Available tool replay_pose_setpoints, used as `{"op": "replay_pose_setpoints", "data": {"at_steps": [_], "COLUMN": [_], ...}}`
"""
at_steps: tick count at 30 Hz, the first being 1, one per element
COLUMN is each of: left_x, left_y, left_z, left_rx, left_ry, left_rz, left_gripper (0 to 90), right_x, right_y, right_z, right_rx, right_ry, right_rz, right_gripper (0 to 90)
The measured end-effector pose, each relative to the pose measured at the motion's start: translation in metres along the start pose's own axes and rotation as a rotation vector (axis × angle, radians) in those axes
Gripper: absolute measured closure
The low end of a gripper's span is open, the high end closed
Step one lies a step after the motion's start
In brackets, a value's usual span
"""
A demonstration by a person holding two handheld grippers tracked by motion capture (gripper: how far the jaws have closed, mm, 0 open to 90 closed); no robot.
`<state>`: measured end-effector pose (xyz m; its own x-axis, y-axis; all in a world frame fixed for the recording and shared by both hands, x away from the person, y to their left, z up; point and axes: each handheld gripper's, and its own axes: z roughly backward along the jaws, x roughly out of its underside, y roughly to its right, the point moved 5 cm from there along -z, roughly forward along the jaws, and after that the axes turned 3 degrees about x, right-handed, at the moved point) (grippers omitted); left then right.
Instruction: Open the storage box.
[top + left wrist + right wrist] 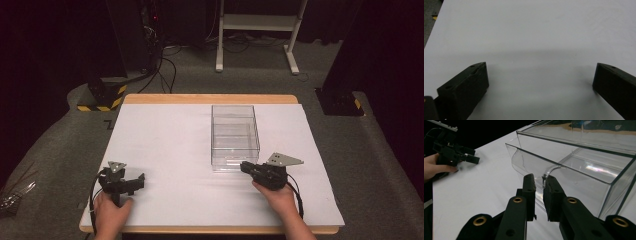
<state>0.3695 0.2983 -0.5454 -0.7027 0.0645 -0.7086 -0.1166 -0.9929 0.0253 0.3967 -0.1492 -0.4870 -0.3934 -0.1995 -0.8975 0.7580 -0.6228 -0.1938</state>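
Note:
A clear plastic drawer box [235,134] stands on the white table top [170,145], right of the middle. My right gripper [244,167] is at its near face. In the right gripper view its jaws [540,182] are pressed close around the curved clear handle lip [548,172] of the drawer [574,177], which looks slightly pulled out of the box. My left gripper [140,181] rests at the near left of the table, far from the box. Its jaws [540,78] stand wide apart over bare white surface. It also shows far off as the left gripper [455,153] in a hand [435,166].
The table's wooden edge [210,99] runs along the back. Behind it on the floor are a black-and-yellow striped base [102,95], cables [165,70] and a white frame's legs [257,35]. Another dark base [340,102] stands at the back right.

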Motion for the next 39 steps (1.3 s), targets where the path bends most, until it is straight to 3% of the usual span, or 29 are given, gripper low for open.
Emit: {"op": "replay_pose_setpoints", "data": {"at_steps": [39], "left_x": [0.000], "left_y": [0.000], "left_z": [0.000], "left_rx": [0.000], "left_ry": [0.000], "left_rz": [-0.001], "left_gripper": [0.4], "right_x": [0.020], "right_y": [-0.033], "right_z": [0.026], "right_rx": [-0.047], "right_ry": [-0.018], "right_rz": [0.034], "right_gripper": [82.5]}}
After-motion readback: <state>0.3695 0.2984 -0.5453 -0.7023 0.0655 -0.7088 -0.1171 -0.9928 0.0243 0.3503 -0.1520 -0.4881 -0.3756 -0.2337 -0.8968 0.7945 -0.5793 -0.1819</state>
